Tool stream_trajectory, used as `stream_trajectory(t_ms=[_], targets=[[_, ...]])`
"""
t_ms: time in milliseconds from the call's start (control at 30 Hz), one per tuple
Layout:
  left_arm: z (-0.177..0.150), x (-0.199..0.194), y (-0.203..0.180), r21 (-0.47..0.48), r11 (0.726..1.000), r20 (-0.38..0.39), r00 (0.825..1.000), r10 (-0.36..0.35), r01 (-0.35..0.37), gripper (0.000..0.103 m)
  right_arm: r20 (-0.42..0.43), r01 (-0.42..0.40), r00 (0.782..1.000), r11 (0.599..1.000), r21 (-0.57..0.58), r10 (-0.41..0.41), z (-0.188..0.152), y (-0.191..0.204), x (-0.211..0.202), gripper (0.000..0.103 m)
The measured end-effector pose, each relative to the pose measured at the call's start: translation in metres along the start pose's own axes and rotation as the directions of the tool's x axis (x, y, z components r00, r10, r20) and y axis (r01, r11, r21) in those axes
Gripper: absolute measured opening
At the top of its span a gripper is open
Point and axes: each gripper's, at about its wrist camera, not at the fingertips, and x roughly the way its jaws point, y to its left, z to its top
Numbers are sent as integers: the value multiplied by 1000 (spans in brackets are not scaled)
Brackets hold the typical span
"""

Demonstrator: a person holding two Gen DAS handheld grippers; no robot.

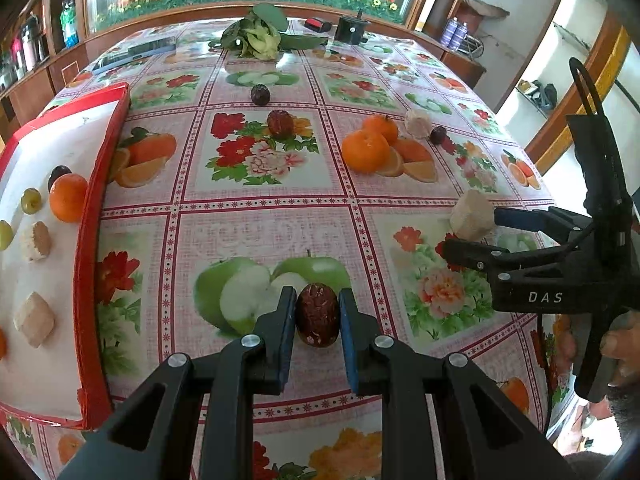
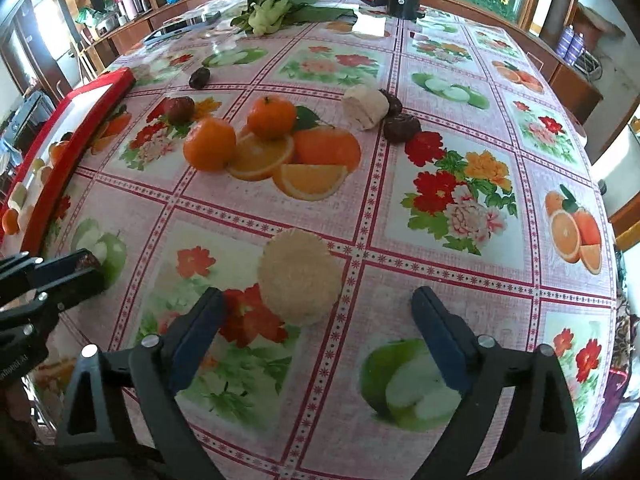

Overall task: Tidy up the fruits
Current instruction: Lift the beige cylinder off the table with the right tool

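Observation:
My left gripper (image 1: 316,292) is shut on a dark red date (image 1: 317,316) that rests on the tablecloth near the front edge. My right gripper (image 2: 319,294) is open and wide, with a pale round cake (image 2: 300,276) lying between its fingertips; from the left wrist view the same cake (image 1: 472,216) sits between the two fingers. The red tray (image 1: 100,200) at the left holds an orange, small green fruits, a dark plum and pale cakes. Two mandarins (image 2: 209,143) (image 2: 271,116), another pale cake (image 2: 366,107) and dark dates (image 2: 400,128) (image 1: 280,123) lie loose mid-table.
Leafy greens (image 1: 256,36), a black cylinder (image 1: 351,29) and a flat dark device (image 1: 136,53) lie at the table's far end. A hand (image 1: 624,344) grips the right tool. Shelves and cabinets ring the table.

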Motion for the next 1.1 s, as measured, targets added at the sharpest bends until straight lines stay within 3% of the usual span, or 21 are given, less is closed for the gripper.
stream_trajectory(t_ms=[67,300,400,467,600,733,1100], targets=[[0,0,0,-1,1000,0,1000,0,0,20,-22,8,1000,1000,-11,-8,0,2,2,103],[-1,0,1,-5,1000,2,1000,-2,2,20,-81,22,996,1000,2,-22,8,1,7,101],[-2,0,1,-8,1000,6,1000,0,0,20,-45,51,998,998,38,-50,6,-4,1,79],[-2,-1,0,-10,1000,6,1000,3,-3,20,-23,49,999,998,35,-48,5,-4,-6,37],[-1,-1,0,-14,1000,8,1000,9,-9,20,-13,107,994,994,2,-107,2,0,-11,36],[-2,-1,-2,-14,1000,12,1000,10,-10,20,-4,54,999,998,39,-54,1,-3,-19,36],[0,-12,7,-73,995,31,997,-68,71,20,25,31,999,999,6,-31,3,22,-33,36]])
